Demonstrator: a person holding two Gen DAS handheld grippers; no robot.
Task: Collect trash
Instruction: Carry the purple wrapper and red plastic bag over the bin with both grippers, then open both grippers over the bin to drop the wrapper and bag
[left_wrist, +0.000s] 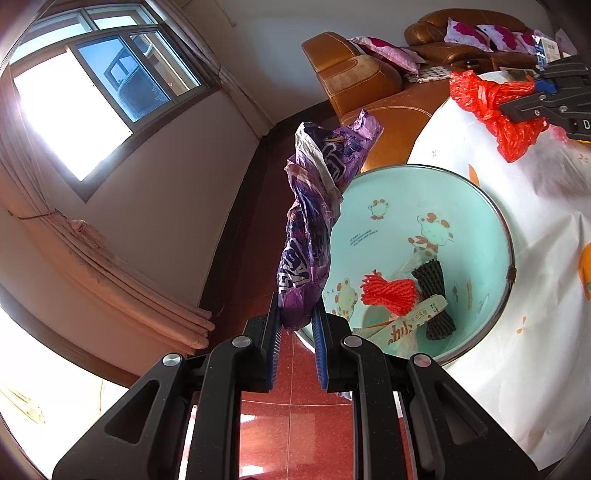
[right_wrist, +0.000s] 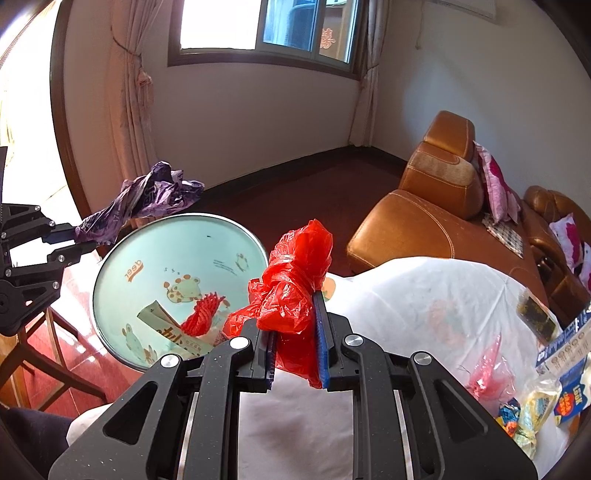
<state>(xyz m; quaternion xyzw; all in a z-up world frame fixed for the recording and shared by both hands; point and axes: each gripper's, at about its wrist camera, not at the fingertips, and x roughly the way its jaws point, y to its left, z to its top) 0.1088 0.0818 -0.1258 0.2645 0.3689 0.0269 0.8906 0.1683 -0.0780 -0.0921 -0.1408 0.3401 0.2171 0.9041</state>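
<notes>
As bin (right_wrist: 110, 273) reads "deer", grippers (right_wrist: 295, 336) clamp bags (right_wrist: 295, 280)

Home living room, tan leather sofa (right_wrist: 436, 221) with floral cushions (right_wrist: 495, 184), curtained window (right_wrist: 266, 29), red tiled floor (left_wrist: 295, 417), cloth-covered counter (right_wrist: 424, 295), cartoon-printed bin (left_wrist: 491, 229).

Bin inner wall: the mint trash bin (right_wrist: 155, 251) carries "deer", seen upside down.
Purple wrapper (left_wrist: 314, 206): large white characters, unreadable.
Blue box (right_wrist: 565, 343): print too small.

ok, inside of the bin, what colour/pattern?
Pale mint bin with cartoon animal prints, metal rim; clearest in the left wrist view.
</notes>
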